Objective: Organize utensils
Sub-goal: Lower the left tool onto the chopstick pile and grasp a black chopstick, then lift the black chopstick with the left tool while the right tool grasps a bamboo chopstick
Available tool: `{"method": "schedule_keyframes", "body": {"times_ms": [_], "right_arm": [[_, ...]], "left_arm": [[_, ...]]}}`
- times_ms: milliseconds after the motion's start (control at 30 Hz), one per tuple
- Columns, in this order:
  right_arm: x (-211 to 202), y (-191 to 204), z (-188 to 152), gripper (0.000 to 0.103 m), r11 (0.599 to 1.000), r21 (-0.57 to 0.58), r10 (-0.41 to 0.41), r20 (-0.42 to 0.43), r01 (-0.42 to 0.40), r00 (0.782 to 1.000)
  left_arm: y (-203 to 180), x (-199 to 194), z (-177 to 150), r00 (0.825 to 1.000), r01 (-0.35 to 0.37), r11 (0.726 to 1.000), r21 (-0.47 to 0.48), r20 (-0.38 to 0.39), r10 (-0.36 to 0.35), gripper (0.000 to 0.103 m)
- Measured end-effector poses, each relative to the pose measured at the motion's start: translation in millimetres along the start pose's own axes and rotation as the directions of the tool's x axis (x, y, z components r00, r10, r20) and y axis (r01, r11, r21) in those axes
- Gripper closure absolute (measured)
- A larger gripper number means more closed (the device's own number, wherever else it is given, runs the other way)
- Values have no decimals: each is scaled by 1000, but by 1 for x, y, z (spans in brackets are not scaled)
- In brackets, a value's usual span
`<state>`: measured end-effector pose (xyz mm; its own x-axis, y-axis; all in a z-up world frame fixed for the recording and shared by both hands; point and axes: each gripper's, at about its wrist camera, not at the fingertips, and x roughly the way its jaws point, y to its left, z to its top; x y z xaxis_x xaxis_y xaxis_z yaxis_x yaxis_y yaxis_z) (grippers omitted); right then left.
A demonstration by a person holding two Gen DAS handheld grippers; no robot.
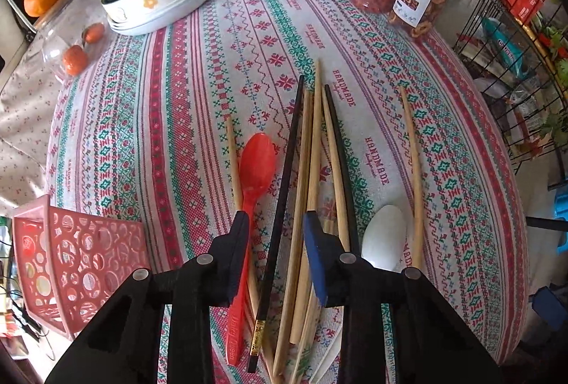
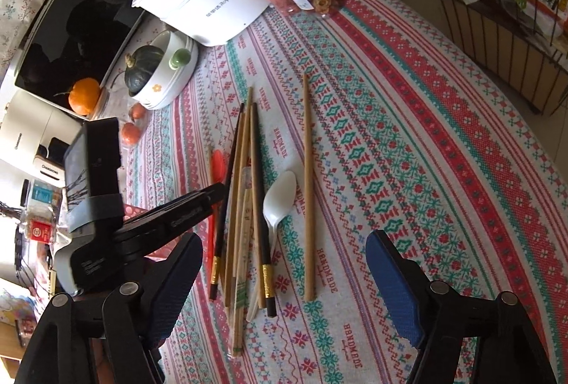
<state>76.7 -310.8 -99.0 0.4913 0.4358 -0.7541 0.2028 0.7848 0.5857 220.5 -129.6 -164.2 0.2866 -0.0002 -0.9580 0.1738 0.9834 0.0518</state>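
The left gripper (image 1: 275, 220) hung over the heap of utensils with its jaws narrowed but not pressing: one black chopstick (image 1: 284, 192) and a couple of wooden ones lay between the fingers, none visibly pinched. The right gripper (image 2: 284, 263) hovered with its jaws wide apart and nothing between them, above the cloth just beside the lone wooden chopstick (image 2: 308, 192). The likely trouble was the pile itself — the sticks crossed and overlapped, so a closing grip could catch several at once, or skate a round stick sideways off the patterned tablecloth (image 1: 443, 142) and scatter the rest. The red spoon (image 1: 256, 167) lay just outside the left finger, its handle partly hidden beneath it, and could be dragged along. By count: two black chopsticks, two spoons — one red, one white (image 1: 385, 238) — and about six wooden chopsticks, though the overlap made that number uncertain. One pink perforated basket (image 1: 81, 252) stood to the left, probably their destination.
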Motion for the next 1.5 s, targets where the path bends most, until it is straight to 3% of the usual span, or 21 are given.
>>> {"method": "schedule_keyframes", "body": {"times_ms": [133,467,533,700,800,933,1133,1333,1500], "right_arm": [[-2,-1,0,23,1000,3,20,1,-21,1000],[-6,-4,1,23,999,15,34,8,-34,999],[-4,-6,3,23,1000,15,17,9,-17,1000],[2,-14,8,33,999,32,-14,1,14,1000],[7,-15,10,36,999,29,-38,-9,38,999],[15,-7,14,40,997,-14,-82,-16,81,997],[53,7,27,43,981,-95,-177,-80,169,981],[105,17,41,47,950,-210,-270,-170,233,948],[132,18,51,49,923,-252,-340,-188,290,921]], "left_arm": [[-3,9,0,1000,-11,1000,10,-16,11,88],[-10,29,17,999,-24,1000,15,-46,25,89],[-11,30,19,999,-7,1000,11,-42,8,96],[-11,10,5,998,33,999,3,55,-33,97],[-3,-17,-14,988,79,997,-7,136,-78,97],[12,-63,-43,956,148,989,-4,257,-142,97],[48,-140,-81,878,275,961,13,404,-257,97],[100,-182,-109,812,317,948,1,517,-272,97],[135,-184,-114,793,361,931,-63,546,-270,97]]}}
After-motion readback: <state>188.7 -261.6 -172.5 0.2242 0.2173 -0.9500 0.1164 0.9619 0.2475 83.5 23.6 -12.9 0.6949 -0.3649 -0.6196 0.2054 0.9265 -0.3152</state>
